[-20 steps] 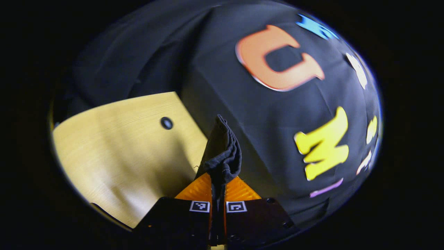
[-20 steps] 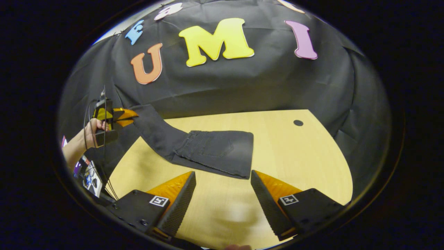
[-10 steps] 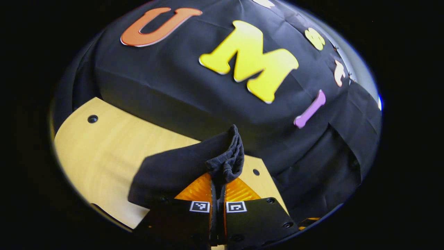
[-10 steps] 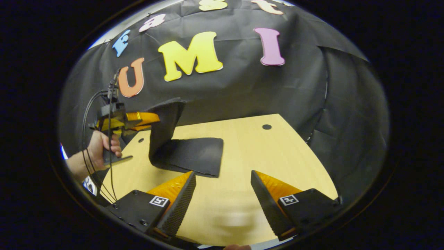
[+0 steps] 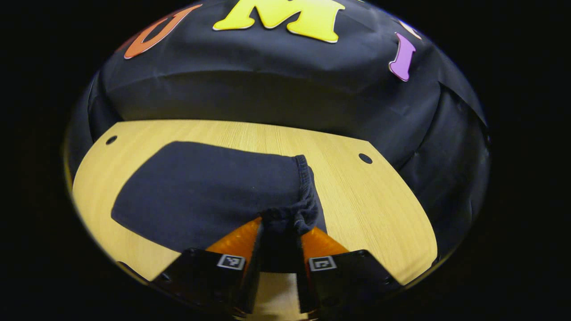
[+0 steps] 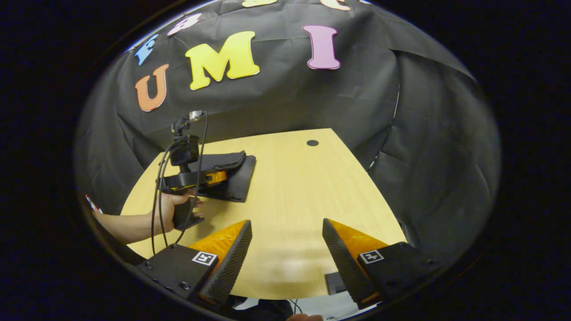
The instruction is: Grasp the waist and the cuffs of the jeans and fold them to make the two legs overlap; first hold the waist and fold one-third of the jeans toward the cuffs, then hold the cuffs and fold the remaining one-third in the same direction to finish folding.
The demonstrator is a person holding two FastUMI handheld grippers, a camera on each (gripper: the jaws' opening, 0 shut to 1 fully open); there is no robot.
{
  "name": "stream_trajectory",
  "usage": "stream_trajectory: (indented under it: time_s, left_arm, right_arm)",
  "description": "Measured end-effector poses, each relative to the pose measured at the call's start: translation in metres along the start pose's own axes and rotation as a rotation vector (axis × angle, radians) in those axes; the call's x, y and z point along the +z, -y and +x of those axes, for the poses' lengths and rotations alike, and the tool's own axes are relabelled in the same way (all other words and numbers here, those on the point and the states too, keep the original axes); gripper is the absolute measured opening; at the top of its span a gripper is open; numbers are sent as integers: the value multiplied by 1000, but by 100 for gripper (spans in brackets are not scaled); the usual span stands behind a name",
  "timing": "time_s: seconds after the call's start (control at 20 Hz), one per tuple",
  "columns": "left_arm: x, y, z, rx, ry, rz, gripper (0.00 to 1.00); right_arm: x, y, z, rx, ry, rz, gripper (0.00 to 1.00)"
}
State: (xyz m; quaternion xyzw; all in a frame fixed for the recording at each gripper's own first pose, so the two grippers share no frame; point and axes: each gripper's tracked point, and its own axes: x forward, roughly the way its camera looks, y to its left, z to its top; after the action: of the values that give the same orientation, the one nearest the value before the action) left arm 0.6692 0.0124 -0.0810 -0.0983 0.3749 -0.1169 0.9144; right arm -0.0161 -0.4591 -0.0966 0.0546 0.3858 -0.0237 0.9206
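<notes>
- two grippers are in the booth, and one pair of dark jeans (image 5: 200, 191) lies folded on the wooden counter (image 5: 370, 200).
- in the left gripper view the left gripper (image 5: 280, 243) has its fingers close together with a bunched cuff (image 5: 296, 214) of the jeans between them; both fingers press on the cloth.
- the jeans spread flat from that cuff to the left side of the view, over the counter, in a compact block with a straight far edge.
- in the right gripper view the same gripper (image 6: 218, 177) is seen from the side, low over the jeans (image 6: 236, 176), with a hand (image 6: 171, 209) around its handle and black cables (image 6: 157, 196) hanging beside it.
- there the jeans lie at the left part of the counter (image 6: 303, 187), near its far edge, in layers.
- the right gripper (image 6: 285, 249) is wide open and holds nothing; it hangs above bare counter, well apart from the jeans.
- a small round hole (image 6: 312, 143) sits in the counter near the far edge.
</notes>
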Motion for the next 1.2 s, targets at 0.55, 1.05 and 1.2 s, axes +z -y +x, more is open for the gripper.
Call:
stream_trajectory:
  time_s: [0.55,1.05,1.2]
  left_arm:
    - [177,-6,-268,-5,503,48,99]
    - [199,-57,-490,50,735,88,98]
    - [194,-63,-517,53,773,77,98]
  right_arm:
    - [156,-128,-55,182,473,-108,100]
    - [186,-224,-180,122,750,-94,95]
    - [187,-226,-200,106,798,-100,95]
